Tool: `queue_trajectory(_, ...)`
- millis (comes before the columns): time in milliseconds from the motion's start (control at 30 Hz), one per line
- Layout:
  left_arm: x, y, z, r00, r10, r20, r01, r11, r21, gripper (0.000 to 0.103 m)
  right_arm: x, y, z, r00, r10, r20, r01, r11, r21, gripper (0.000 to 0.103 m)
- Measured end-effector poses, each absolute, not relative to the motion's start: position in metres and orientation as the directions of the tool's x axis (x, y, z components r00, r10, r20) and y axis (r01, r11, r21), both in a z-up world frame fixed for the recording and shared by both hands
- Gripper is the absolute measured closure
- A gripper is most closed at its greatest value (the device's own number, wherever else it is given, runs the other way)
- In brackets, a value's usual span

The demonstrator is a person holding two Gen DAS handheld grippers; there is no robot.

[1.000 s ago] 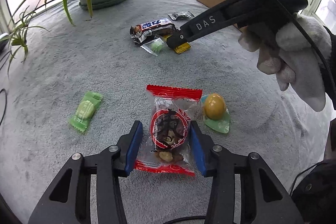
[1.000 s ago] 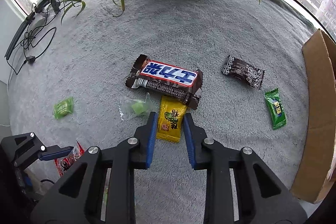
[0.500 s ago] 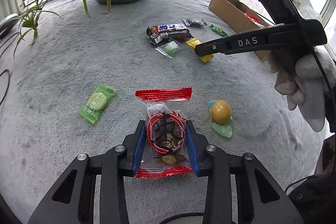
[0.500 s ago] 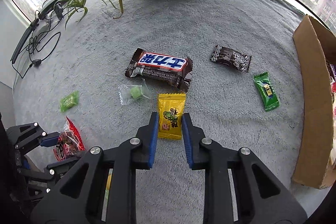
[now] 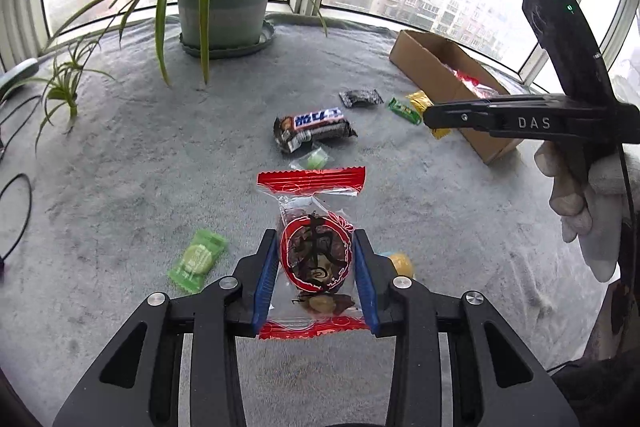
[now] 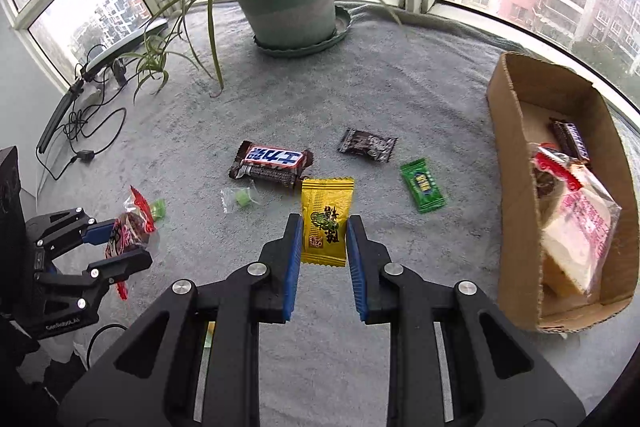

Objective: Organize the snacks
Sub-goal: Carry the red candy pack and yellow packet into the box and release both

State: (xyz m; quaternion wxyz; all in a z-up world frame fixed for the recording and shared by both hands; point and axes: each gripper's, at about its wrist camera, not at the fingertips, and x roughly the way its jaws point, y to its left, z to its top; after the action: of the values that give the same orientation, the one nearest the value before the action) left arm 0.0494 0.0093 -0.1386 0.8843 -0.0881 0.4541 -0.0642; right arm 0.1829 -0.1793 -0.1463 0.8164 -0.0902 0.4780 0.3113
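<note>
My left gripper (image 5: 316,259) is shut on a clear red-edged snack packet (image 5: 314,247) and holds it above the grey blanket; it also shows in the right wrist view (image 6: 130,227). My right gripper (image 6: 322,239) is shut on a yellow snack packet (image 6: 325,221), lifted off the blanket. The right gripper shows in the left wrist view (image 5: 432,115), near the cardboard box (image 5: 440,67). The box (image 6: 516,187) at right holds several snacks.
On the blanket lie a chocolate bar (image 6: 272,163), a dark packet (image 6: 367,145), a green packet (image 6: 422,185), a small clear green candy (image 6: 240,197), a light green candy (image 5: 198,259) and a yellow ball candy (image 5: 400,263). A potted plant (image 6: 292,7) stands at the back. Cables (image 6: 80,135) lie at left.
Both grippers closed on their packets and lifted them off the blanket. The right gripper carried the yellow packet toward the box.
</note>
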Motion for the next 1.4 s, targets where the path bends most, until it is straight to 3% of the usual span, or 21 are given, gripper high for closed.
queue_trajectory(367, 0.109, -0.003, -0.091, 0.669, -0.213, -0.712, 0.071, 0.972, -0.224, 0.069, 0.211, -0.275, -0.115, 0.483, 0.353, -0.801, -0.445, 0.887, 0.123, 0.080)
queue_trajectory(800, 0.194, -0.055, -0.073, 0.688, -0.281, -0.669, 0.136, 0.956, -0.262, 0.069, 0.239, -0.352, -0.112, 0.540, 0.271, -0.797, -0.314, 0.943, 0.108, 0.080)
queue_trajectory(1400, 0.274, -0.151, -0.082, 0.638, -0.324, -0.698, 0.284, 0.942, -0.177, 0.069, 0.262, -0.387, -0.135, 0.520, 0.216, -0.826, -0.251, 0.964, 0.094, 0.080)
